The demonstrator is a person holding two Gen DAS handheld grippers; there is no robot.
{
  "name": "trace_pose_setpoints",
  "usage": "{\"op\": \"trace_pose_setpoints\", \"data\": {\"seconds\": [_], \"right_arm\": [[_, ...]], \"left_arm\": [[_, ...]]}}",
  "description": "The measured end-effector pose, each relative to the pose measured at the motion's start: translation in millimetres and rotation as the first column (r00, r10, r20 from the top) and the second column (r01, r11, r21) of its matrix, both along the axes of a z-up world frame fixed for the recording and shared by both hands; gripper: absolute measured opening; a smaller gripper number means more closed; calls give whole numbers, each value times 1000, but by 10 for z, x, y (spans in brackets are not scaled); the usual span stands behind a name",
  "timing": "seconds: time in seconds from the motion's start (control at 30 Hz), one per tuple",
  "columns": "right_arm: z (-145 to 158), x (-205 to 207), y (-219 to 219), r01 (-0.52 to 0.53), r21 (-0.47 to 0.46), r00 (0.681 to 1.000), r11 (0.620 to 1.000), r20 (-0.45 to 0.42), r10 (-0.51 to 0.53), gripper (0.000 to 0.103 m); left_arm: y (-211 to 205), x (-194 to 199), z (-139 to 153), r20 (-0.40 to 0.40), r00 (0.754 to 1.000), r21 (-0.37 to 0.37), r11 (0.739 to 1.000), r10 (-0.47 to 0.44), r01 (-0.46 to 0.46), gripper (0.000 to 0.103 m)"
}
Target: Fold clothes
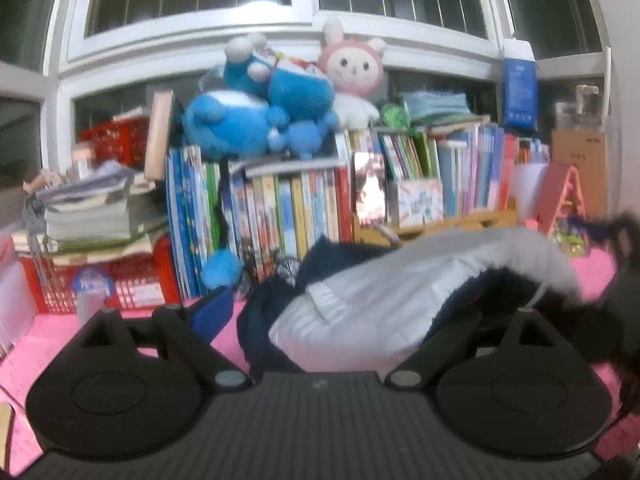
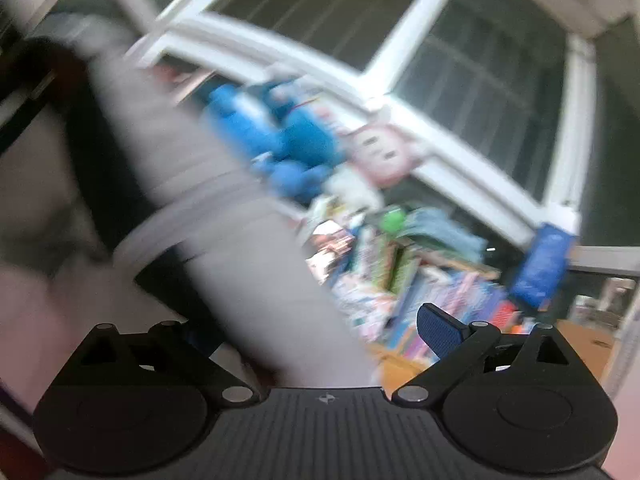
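Note:
A white and navy garment (image 1: 380,300) lies bunched on the pink surface (image 1: 36,344) in the left wrist view. Its right edge is lifted and blurred. My left gripper (image 1: 348,316) is open wide around the garment. Its left blue pad (image 1: 212,312) shows, and the cloth hides the right fingertip. The right wrist view is tilted and motion-blurred. There a pale grey-white length of the garment (image 2: 256,272) hangs between the spread fingers of my right gripper (image 2: 316,336). That gripper is open, and its right blue pad (image 2: 440,332) is bare.
Rows of books (image 1: 296,208) stand close behind the garment, with blue plush toys (image 1: 256,104) and a pink rabbit toy (image 1: 352,68) on top. A red basket (image 1: 92,280) with stacked papers is at the left. A dark blurred shape (image 1: 624,280) fills the right edge. Windows are behind.

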State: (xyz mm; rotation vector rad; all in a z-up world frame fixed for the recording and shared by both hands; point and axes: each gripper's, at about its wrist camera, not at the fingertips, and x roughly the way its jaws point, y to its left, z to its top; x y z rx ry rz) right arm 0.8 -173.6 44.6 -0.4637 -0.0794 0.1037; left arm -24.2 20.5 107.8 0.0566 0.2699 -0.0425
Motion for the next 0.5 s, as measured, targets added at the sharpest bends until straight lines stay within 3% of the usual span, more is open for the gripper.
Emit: {"op": "trace_pose_setpoints", "data": {"seconds": [0.17, 0.3, 0.5], "right_arm": [[316, -280, -310, 4, 93, 997, 996, 80, -11, 102], [509, -471, -567, -58, 167, 998, 984, 32, 53, 102], [446, -324, -658, -43, 155, 997, 987, -63, 53, 103]], "left_arm": [[-12, -43, -70, -14, 999, -12, 999, -40, 40, 97], [18, -95, -16, -10, 998, -11, 998, -55, 55, 98], [-4, -109, 21, -5, 998, 16, 998, -67, 67, 102]]}}
